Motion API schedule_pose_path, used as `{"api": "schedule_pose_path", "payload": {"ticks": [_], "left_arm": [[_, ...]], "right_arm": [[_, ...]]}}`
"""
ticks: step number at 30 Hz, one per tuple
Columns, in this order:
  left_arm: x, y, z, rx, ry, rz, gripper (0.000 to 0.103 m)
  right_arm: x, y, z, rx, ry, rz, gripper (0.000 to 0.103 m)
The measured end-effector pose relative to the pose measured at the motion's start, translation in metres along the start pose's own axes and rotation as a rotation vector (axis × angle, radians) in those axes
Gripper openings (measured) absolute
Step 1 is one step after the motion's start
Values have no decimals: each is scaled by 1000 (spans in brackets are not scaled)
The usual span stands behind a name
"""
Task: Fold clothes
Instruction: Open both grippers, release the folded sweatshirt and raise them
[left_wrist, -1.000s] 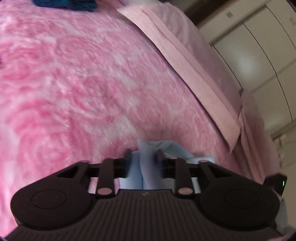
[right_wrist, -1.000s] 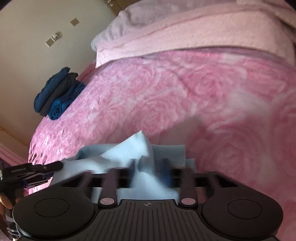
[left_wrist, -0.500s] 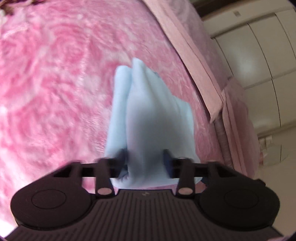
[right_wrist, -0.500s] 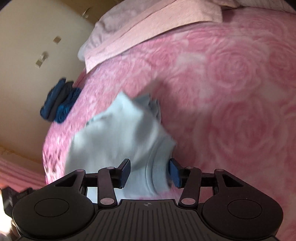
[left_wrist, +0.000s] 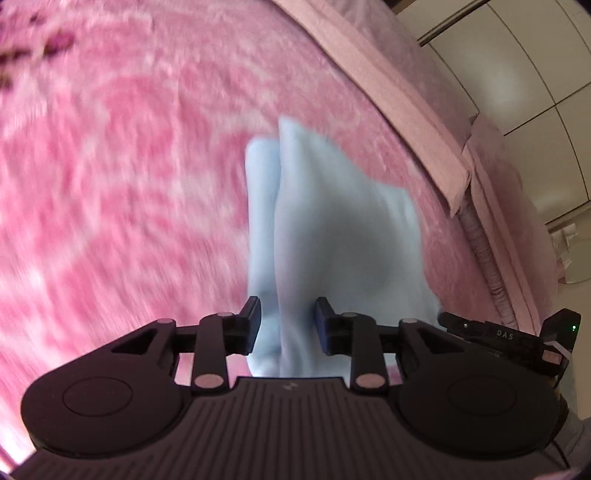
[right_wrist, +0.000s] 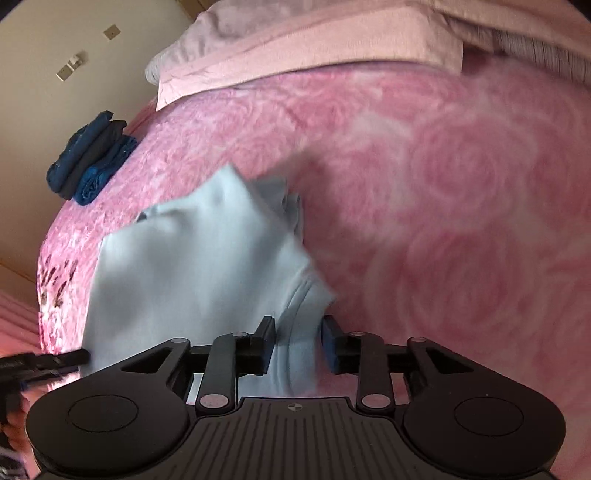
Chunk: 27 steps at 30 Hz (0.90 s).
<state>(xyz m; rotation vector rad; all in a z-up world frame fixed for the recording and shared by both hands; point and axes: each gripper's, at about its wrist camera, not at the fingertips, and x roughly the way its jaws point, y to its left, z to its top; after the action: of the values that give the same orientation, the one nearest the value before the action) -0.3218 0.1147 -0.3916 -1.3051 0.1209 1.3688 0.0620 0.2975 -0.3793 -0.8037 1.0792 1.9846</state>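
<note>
A light blue garment (left_wrist: 332, 236) hangs in the air over the pink rose-patterned blanket (left_wrist: 129, 184). In the left wrist view my left gripper (left_wrist: 288, 325) is shut on a bunched edge of it, and the cloth drapes away forward. My right gripper (right_wrist: 299, 343) is shut on the light blue garment (right_wrist: 192, 266) near its ribbed collar. The cloth spreads to the left towards my left gripper (right_wrist: 40, 363). In the left wrist view my right gripper (left_wrist: 517, 336) shows at the right edge. Both views are blurred by motion.
A stack of folded dark blue clothes (right_wrist: 92, 158) lies at the blanket's far left edge. Pink pillows and a folded pink sheet (right_wrist: 295, 51) line the head of the bed. Pale wardrobe doors (left_wrist: 517, 92) stand past the bed's right side.
Both grippers have risen with the light blue garment, which lay low by the fingers a second ago and now hangs stretched between them over the blanket.
</note>
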Motion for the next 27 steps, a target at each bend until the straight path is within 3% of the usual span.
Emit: {"api": "schedule_pose_path", "payload": {"ticks": [3, 10, 11, 13, 14, 16, 21, 25, 27], "left_arm": [[-2, 9, 33, -5, -28, -5, 41], [59, 3, 103, 66, -6, -50, 41], [65, 3, 105, 65, 4, -65, 36], [71, 3, 105, 75, 2, -86, 13], [71, 3, 104, 83, -6, -94, 10], [69, 3, 101, 99, -25, -110, 8], [66, 6, 93, 117, -69, -101, 10], [84, 22, 95, 16, -45, -66, 12], [82, 15, 96, 35, -49, -40, 15]], "right_arm": [[-1, -5, 22, -20, -20, -3, 32], [63, 21, 82, -153, 8, 101, 33], [74, 25, 89, -157, 11, 121, 33], [92, 25, 96, -138, 22, 158, 32], [101, 25, 100, -128, 27, 176, 30], [106, 26, 99, -128, 17, 169, 0], [114, 29, 96, -129, -11, 146, 0], [122, 31, 94, -130, -33, 127, 3], [120, 34, 95, -131, -48, 104, 26]]}}
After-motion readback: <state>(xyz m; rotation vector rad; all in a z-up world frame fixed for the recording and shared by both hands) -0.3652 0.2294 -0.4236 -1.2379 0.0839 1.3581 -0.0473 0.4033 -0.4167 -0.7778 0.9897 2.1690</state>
